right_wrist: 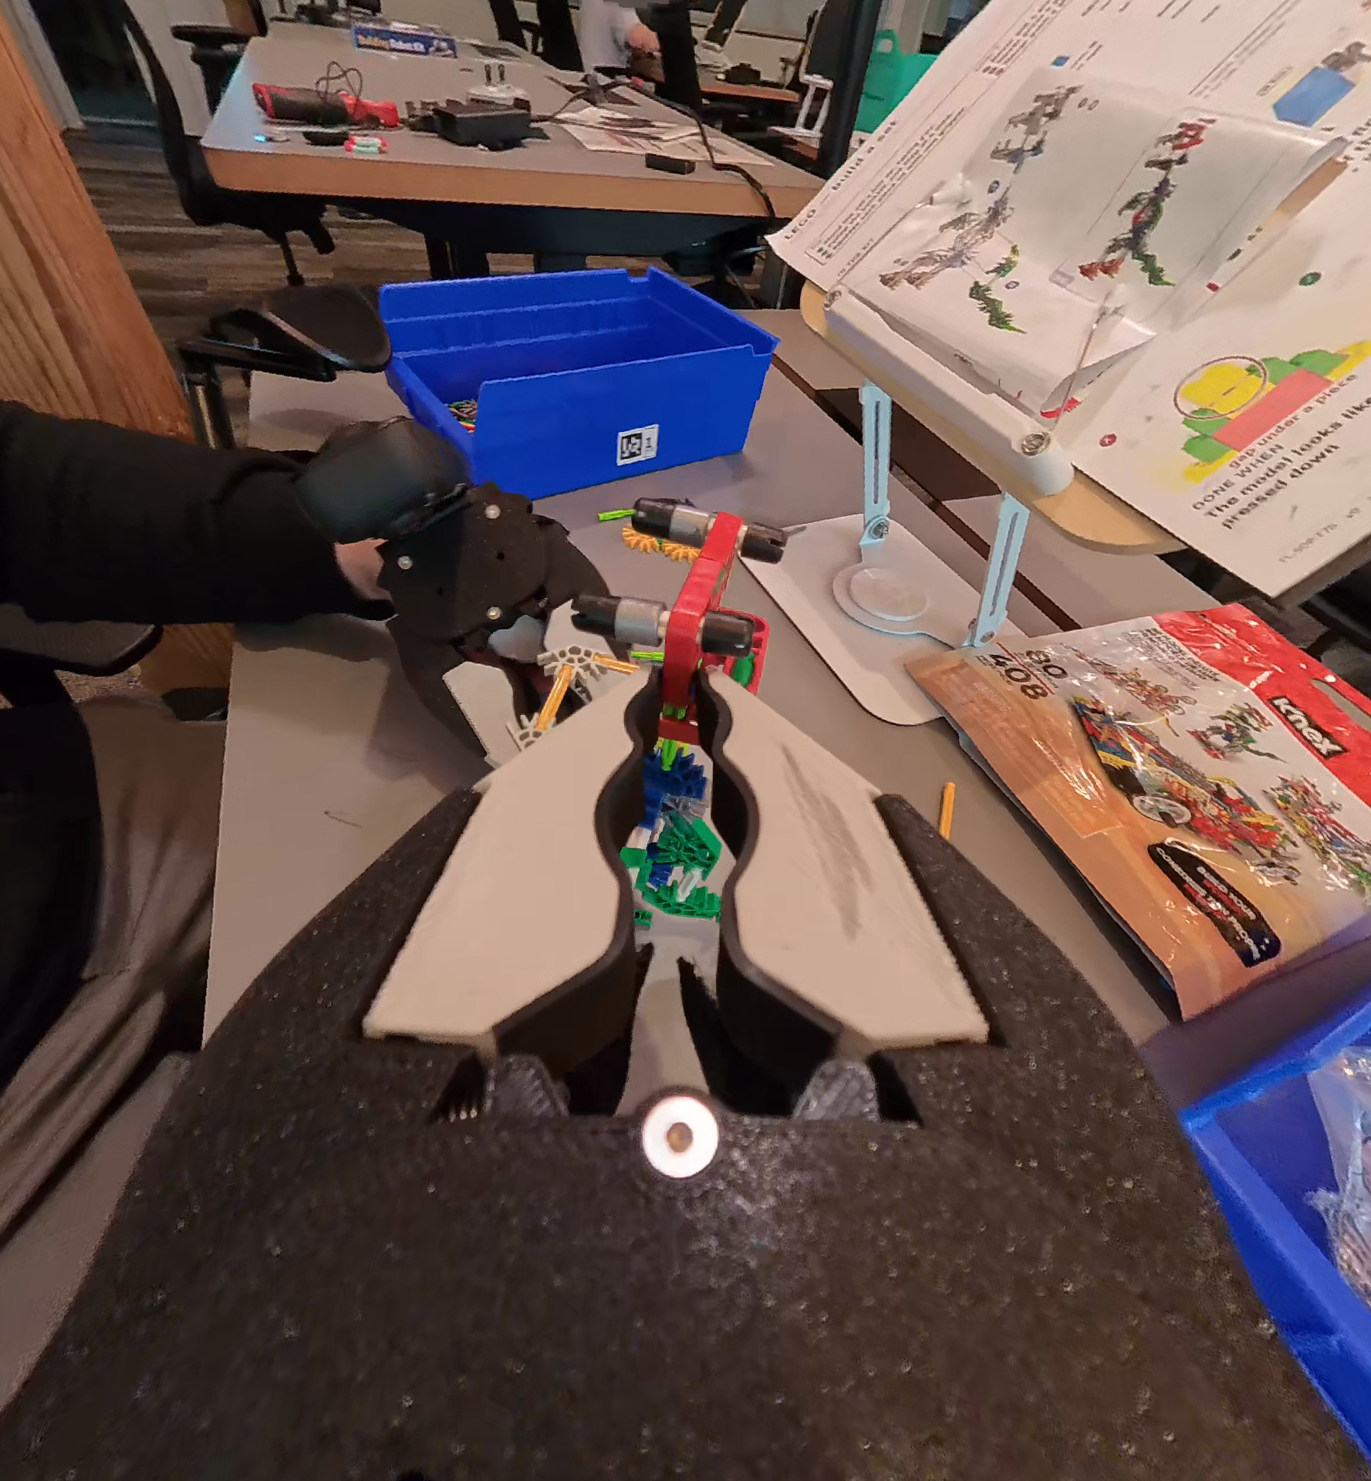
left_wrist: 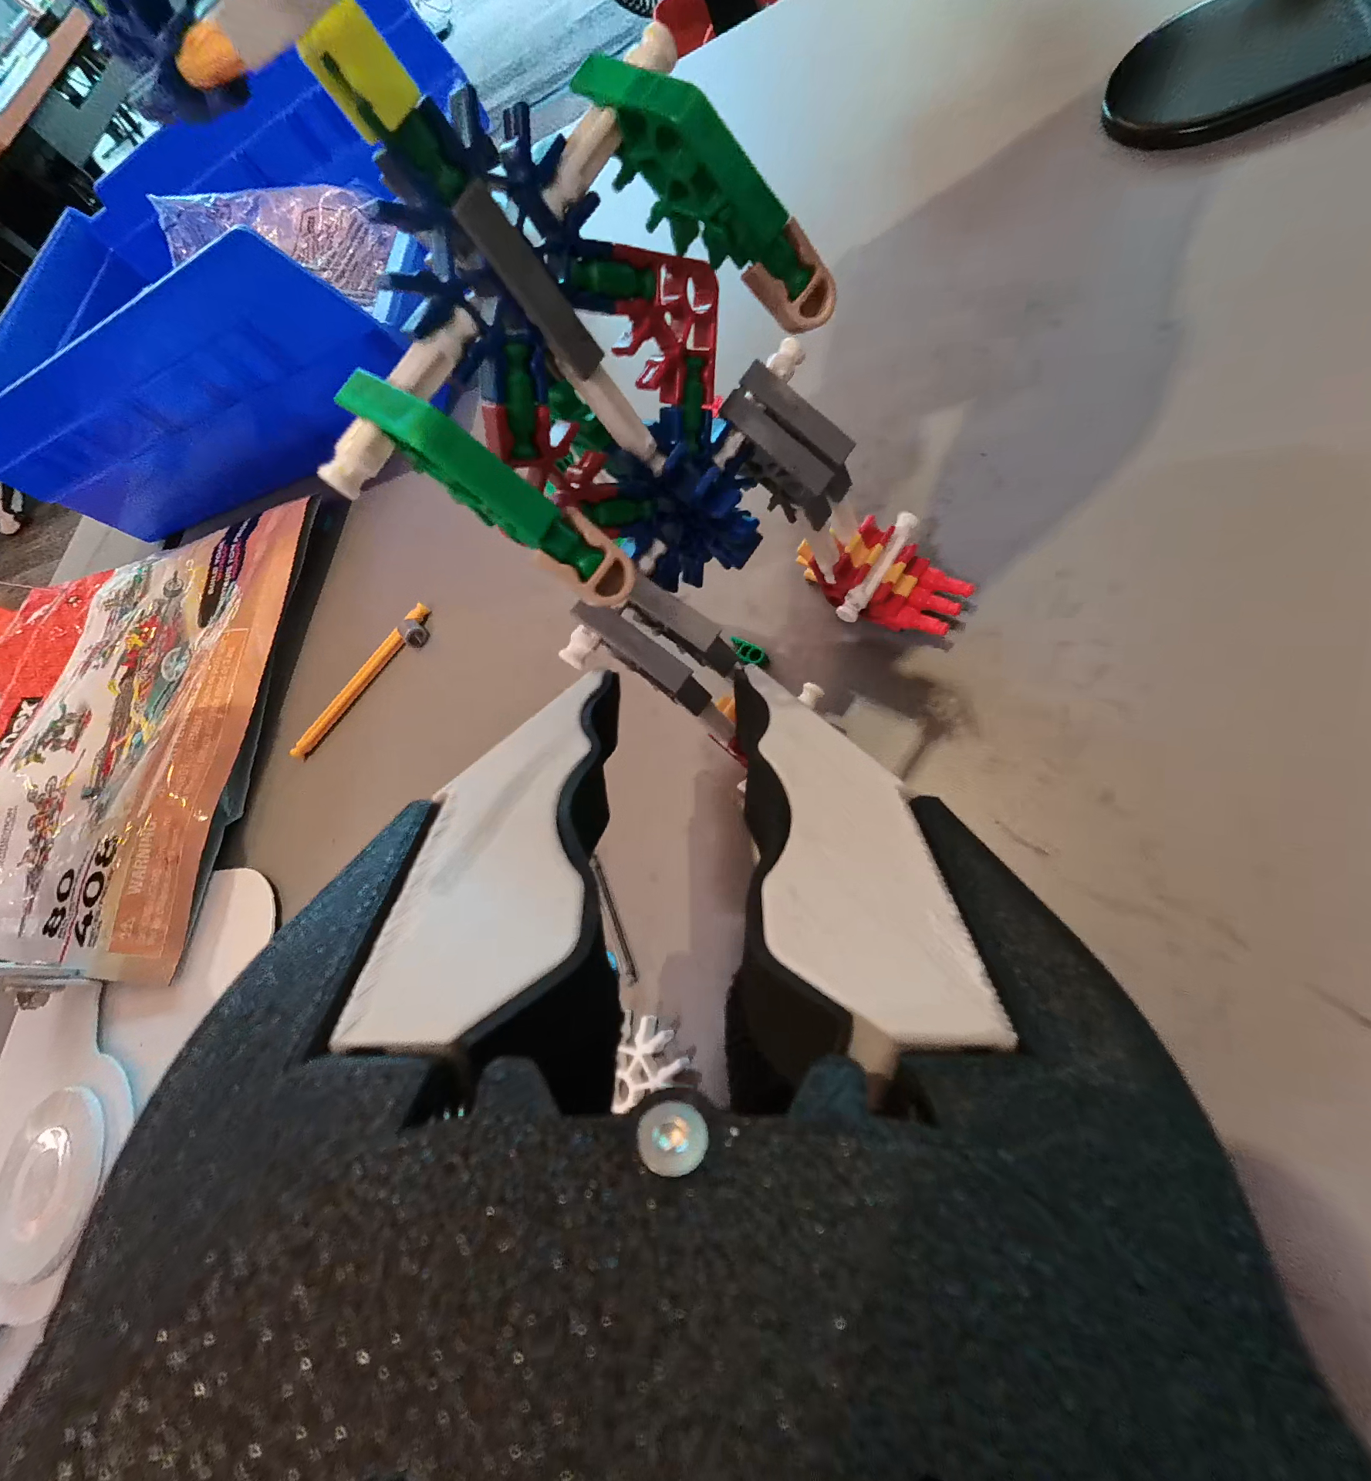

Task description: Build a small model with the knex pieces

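Observation:
A toy model of green, blue, red and grey plastic rods and connectors (left_wrist: 578,336) stands tilted above the grey table (left_wrist: 1147,721). My right gripper (right_wrist: 678,685) is shut on the model's red frame (right_wrist: 694,609), below two black and silver cylinders. Blue and green parts (right_wrist: 670,841) hang between its fingers. My left gripper (left_wrist: 674,693) is open, and the model's lower grey block (left_wrist: 658,641) reaches in between its fingertips. In the right wrist view the left gripper (right_wrist: 473,593) is held by a gloved hand over a grey connector with yellow rods (right_wrist: 566,673).
Blue bins (left_wrist: 169,401) (right_wrist: 578,385) stand at the back, with another (right_wrist: 1307,1202) at the near right. A toy packaging bag (right_wrist: 1187,801), an instruction stand (right_wrist: 1067,240), a loose yellow rod (left_wrist: 361,681) and a red and yellow cluster (left_wrist: 890,577) are on the table. A white connector (left_wrist: 650,1058) lies under my left gripper. One gripper's finger ends stand about 15 centimetres off the other's.

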